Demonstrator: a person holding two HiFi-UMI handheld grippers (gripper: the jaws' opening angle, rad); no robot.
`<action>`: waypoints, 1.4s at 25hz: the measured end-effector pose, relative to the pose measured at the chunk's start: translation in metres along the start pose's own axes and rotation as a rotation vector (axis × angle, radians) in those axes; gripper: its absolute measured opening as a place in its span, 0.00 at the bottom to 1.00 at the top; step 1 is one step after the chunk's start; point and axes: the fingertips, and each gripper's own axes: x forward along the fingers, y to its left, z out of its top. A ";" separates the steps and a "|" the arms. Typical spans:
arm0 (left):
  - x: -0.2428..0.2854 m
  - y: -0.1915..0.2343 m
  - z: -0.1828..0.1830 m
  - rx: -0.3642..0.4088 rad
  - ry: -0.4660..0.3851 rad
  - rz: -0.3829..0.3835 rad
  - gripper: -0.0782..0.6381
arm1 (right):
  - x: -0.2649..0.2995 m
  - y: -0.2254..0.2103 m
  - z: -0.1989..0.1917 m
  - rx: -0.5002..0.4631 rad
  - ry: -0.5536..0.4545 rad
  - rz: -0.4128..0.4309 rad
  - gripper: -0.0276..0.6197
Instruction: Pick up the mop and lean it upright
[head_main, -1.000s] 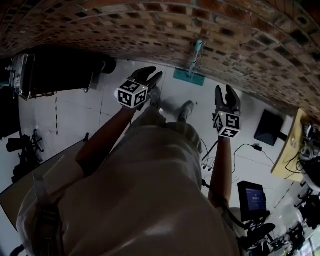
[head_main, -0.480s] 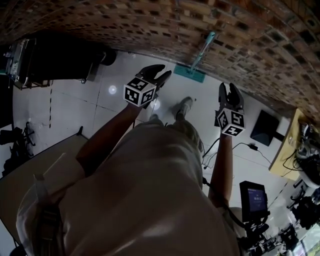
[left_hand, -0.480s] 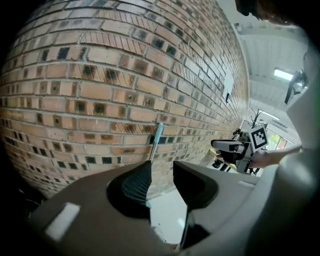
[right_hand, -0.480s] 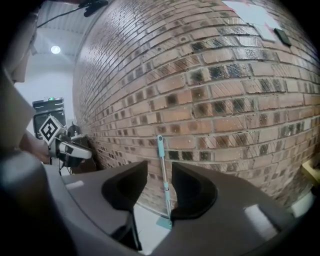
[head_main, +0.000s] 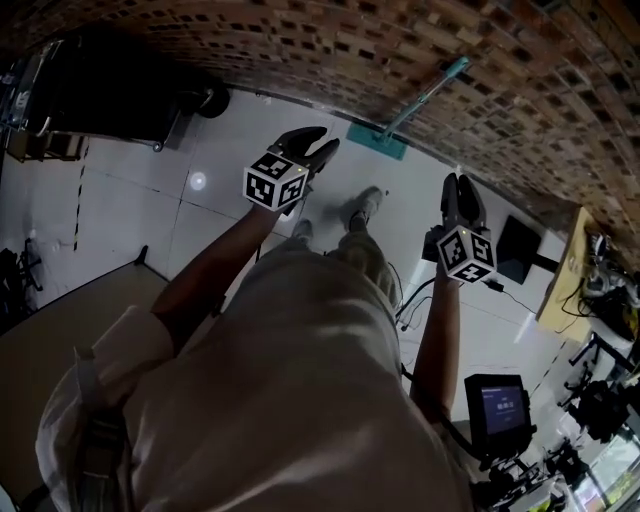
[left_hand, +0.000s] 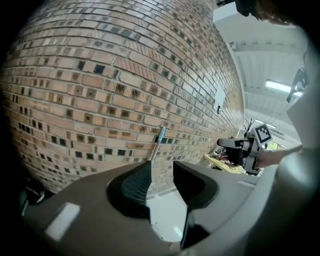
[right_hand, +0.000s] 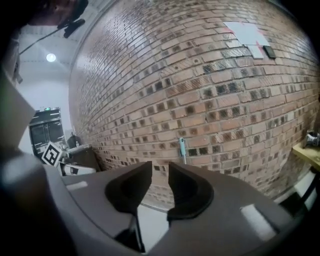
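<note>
— Two grippers are raised ahead of the person; how do their jaws stand?

— Upper centre of the head view: the left gripper (head_main: 315, 146). Its black jaws are spread, leaving a clear gap with nothing between them. In the left gripper view, the left gripper (left_hand: 161, 175) frames only wall and floor in that gap. Right of centre: the right gripper (head_main: 459, 188). Its jaws have just been closing and now leave a narrow slit, again with nothing between them. In the right gripper view, the right gripper (right_hand: 160, 176) shows bare pads.

— And the mop?

— Top centre-right of the head view: a teal-handled mop (head_main: 378, 141) with a flat teal head. The head sits on the white tiled floor (head_main: 150, 215) at the foot of the red-brown brick wall (head_main: 300, 40). The handle slants up against the bricks. It stands well apart from both grippers, touched by neither. The mop (left_hand: 159, 142) appears at centre of the left gripper view, above the left jaw. The mop (right_hand: 182, 149) appears just above the right jaw in the right gripper view.

— Anything else nearby?

— Lower right of the head view: a black screen on a stand (head_main: 497, 408). Far right: a yellow table (head_main: 560, 290).
</note>
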 end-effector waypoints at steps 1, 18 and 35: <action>-0.011 -0.001 -0.006 0.000 -0.003 -0.007 0.33 | -0.010 0.010 -0.001 0.019 -0.010 0.000 0.19; -0.082 -0.070 -0.043 0.077 -0.016 -0.147 0.33 | -0.129 0.086 -0.037 -0.063 -0.051 -0.008 0.22; -0.038 -0.166 -0.057 0.103 0.072 -0.128 0.33 | -0.182 0.024 -0.020 -0.320 -0.020 0.025 0.12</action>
